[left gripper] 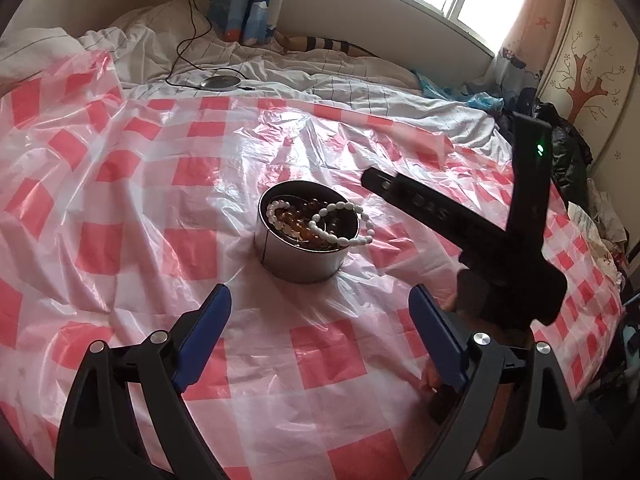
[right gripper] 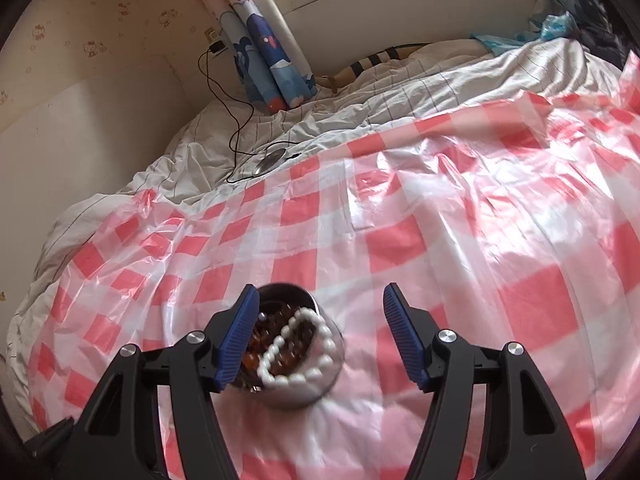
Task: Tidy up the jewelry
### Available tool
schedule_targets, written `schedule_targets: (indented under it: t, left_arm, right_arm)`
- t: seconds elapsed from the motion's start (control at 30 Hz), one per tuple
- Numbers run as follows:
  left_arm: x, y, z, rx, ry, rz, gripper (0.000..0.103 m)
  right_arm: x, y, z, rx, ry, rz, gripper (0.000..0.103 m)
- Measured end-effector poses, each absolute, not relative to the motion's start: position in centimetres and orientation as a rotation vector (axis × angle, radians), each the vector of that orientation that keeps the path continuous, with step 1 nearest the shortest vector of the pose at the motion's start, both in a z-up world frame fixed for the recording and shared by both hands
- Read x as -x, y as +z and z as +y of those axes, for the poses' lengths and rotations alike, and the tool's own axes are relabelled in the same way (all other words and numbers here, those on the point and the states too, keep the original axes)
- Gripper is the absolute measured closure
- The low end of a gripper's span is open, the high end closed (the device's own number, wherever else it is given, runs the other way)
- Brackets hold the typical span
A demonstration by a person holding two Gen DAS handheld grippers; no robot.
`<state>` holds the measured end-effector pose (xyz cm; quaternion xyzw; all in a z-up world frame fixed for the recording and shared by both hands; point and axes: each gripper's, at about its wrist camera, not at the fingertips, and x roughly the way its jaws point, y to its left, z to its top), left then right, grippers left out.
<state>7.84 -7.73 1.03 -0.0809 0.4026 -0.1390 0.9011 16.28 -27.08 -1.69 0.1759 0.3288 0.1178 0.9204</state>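
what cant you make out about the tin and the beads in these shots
- Tin bottom, left wrist view: amber beads and white bead bracelet cover whatever lies beneath.
- Tin's left side, right wrist view: hidden behind the right gripper finger.
- Amber beads, right wrist view: blurred, count unreadable.

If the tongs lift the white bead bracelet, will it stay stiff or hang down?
The bracelet is separate beads in a loop, draped over the tin's rim, so it will probably hang limp. The glossy beads may slip.
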Motion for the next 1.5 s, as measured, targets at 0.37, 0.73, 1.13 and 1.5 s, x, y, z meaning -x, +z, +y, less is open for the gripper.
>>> schedule_targets:
  t: [0.37,0.73,1.13,1.5]
  left_arm:
    - [-8.5,0.7,-10.0,0.098,-0.284,0.843,0.013]
    - [-9.1,-0.2,-8.2,0.127,-0.239,0.856,0.012]
    - [-12.1,-4.8,-4.2,0.035,-0.154,0.921,0.009]
    - [-13.1,-9.3,2.1,0.187,-0.111,0.959,0.008]
  right_arm:
    - [-18.5,-3.4,-22.0,-0.224,0.422,0.775,0.016]
    - [-18.0,-3.3,-25.5,-0.605,0.691,0.821,0.016]
    - [-11.5,-1.9,-33.1,-0.640,0.503,0.734,0.011]
    - [-17.4,-7.0,-31.2,-0.981,0.719,0.843,0.010]
